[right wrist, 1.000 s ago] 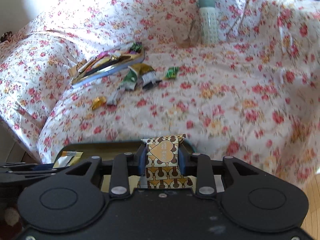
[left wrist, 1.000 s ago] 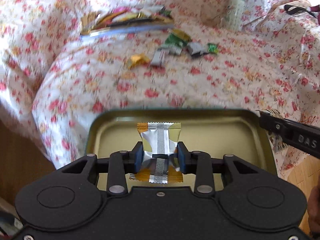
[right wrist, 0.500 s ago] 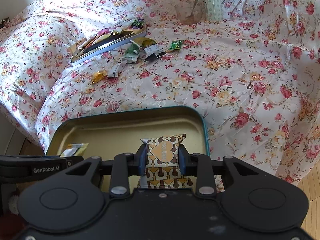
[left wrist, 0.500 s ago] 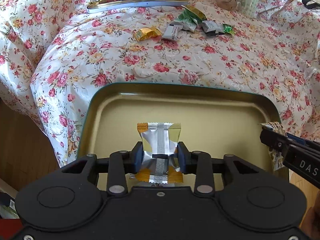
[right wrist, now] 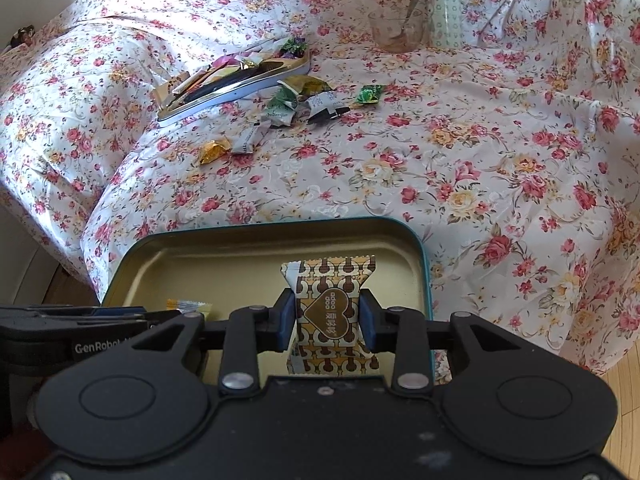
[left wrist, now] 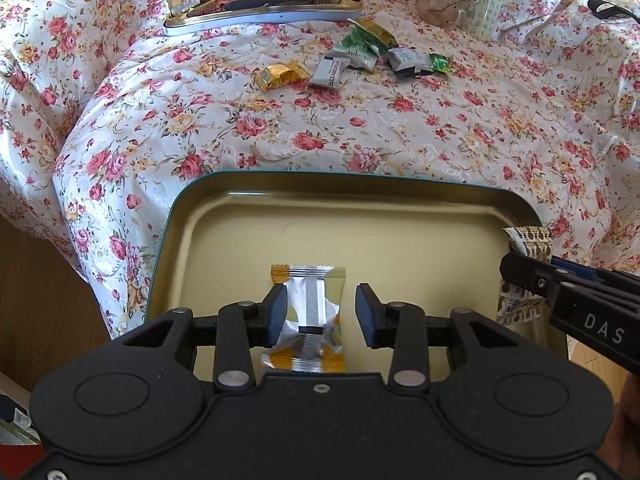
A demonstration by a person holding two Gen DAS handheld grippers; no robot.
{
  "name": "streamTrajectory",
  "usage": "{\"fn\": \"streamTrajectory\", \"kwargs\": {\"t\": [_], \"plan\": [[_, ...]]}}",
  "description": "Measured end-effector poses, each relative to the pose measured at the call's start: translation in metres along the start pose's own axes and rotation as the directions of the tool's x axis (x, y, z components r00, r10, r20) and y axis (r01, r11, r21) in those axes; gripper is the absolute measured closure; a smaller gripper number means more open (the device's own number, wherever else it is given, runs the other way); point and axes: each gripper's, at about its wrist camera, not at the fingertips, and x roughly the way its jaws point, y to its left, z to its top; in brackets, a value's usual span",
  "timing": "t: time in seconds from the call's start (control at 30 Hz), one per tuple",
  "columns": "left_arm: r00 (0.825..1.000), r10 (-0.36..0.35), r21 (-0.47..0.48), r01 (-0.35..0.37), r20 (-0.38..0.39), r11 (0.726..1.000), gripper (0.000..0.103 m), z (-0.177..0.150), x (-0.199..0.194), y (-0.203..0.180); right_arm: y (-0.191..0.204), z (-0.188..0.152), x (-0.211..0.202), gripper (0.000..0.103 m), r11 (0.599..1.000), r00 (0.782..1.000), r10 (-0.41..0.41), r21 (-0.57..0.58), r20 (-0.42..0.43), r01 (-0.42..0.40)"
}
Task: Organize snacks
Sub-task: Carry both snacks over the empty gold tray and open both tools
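Blue pads on my left gripper (left wrist: 321, 314) stand spread, its jaws having just been opening; the silver-and-orange packet (left wrist: 310, 312) lies between them, against the left pad and clear of the right, over the tray floor. My right gripper (right wrist: 328, 322) has also just been easing its jaws apart, yet the brown-and-gold heart packet (right wrist: 330, 314) still sits upright between the pads, which look to touch both its sides; I cannot tell how firmly. Both packets are over the green-rimmed tray (left wrist: 400, 232), at the near edge of the flowered cloth (left wrist: 360, 128).

My left view catches the right gripper from the side, with the heart packet poking up at the tray's right rim; my right view shows the left gripper's arm low on the left, and only a corner of the silver-and-orange packet behind it.

Farther out, loose sweets (left wrist: 360, 58) lie scattered beside a silver tray of wrappers (left wrist: 264, 8); only my right view shows the glass cup (right wrist: 396, 30) with its spoon clearly, beside the pale green bottle (right wrist: 442, 8).
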Motion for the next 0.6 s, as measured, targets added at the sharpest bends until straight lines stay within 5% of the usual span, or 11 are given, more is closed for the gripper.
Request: {"fn": "streamTrajectory", "kwargs": {"t": [0.6], "plan": [[0.979, -0.059, 0.002, 0.060, 0.194, 0.998, 0.048, -0.001, -0.030, -0.001, 0.002, 0.004, -0.003, 0.059, 1.000, 0.999, 0.000, -0.017, 0.039, 0.001]]}}
